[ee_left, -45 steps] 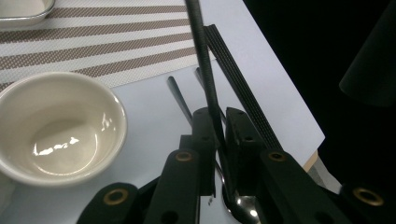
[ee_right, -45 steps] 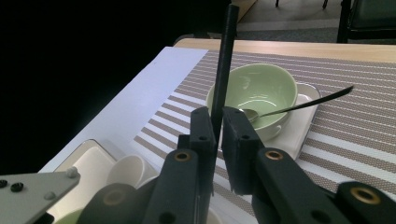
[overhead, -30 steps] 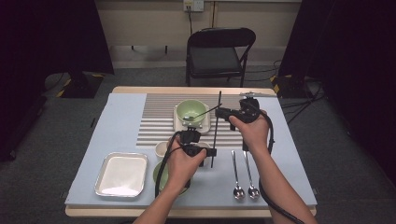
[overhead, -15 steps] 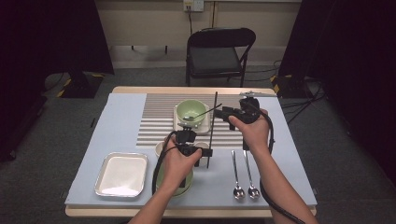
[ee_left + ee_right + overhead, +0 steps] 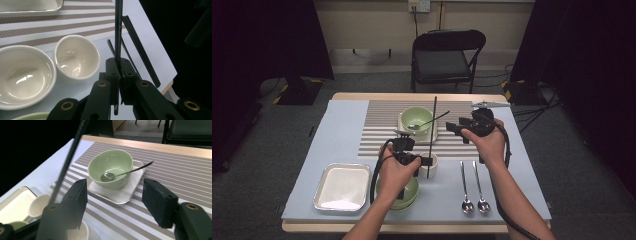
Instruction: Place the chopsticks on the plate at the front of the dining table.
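My left gripper (image 5: 426, 161) is shut on the lower end of a black chopstick (image 5: 432, 131), which stands nearly upright over the table. In the left gripper view the jaws (image 5: 120, 65) clamp the chopstick (image 5: 118, 30) just right of a white cup (image 5: 76, 58). My right gripper (image 5: 458, 132) hovers to the right of the stick with its jaws apart; they have just been opening and nothing is between them. In the right gripper view, beyond that gripper (image 5: 116, 195), sits a green bowl (image 5: 111, 167) holding a spoon (image 5: 125, 173), with the chopstick (image 5: 70, 157) slanting past on the left.
The green bowl (image 5: 417, 119) sits on a small square plate (image 5: 433, 134) on a striped mat (image 5: 377, 127). A silver tray (image 5: 343, 186) lies front left, another green bowl (image 5: 404, 197) is under my left hand, and two spoons (image 5: 472, 187) lie front right. More black chopsticks (image 5: 140, 50) lie flat.
The right gripper's jaws have opened off the chopstick's upper part. The stick, still in the left gripper, now stands slightly left of the right gripper. Both hands have hardly moved.
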The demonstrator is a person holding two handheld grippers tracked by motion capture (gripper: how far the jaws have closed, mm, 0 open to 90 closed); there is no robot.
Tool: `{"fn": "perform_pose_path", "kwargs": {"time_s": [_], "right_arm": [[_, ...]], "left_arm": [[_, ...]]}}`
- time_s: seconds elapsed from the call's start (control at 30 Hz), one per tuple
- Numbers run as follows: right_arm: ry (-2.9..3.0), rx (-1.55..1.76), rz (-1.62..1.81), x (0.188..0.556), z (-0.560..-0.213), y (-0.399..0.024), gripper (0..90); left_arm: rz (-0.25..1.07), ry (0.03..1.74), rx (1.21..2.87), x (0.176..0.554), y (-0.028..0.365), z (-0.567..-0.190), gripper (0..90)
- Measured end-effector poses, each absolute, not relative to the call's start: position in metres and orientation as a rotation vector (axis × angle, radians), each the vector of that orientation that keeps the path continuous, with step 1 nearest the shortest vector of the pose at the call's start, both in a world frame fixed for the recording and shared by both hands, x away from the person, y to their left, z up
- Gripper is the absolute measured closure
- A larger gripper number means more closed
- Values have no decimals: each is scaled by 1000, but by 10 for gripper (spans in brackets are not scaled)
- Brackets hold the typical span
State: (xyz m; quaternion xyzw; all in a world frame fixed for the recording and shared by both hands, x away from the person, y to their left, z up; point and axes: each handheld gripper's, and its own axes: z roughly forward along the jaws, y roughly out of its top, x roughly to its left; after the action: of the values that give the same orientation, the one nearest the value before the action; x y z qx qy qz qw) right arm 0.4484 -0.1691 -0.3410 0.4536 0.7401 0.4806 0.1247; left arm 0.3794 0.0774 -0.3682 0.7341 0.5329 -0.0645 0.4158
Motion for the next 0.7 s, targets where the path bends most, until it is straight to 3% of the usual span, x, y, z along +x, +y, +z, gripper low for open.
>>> {"fn": "perform_pose_path", "kwargs": {"time_s": [0.7], "right_arm": [[2214,1238,1273,444,-371,-189,271]], "left_arm": [[-141,1366,1828,380,97,-364,872]]}}
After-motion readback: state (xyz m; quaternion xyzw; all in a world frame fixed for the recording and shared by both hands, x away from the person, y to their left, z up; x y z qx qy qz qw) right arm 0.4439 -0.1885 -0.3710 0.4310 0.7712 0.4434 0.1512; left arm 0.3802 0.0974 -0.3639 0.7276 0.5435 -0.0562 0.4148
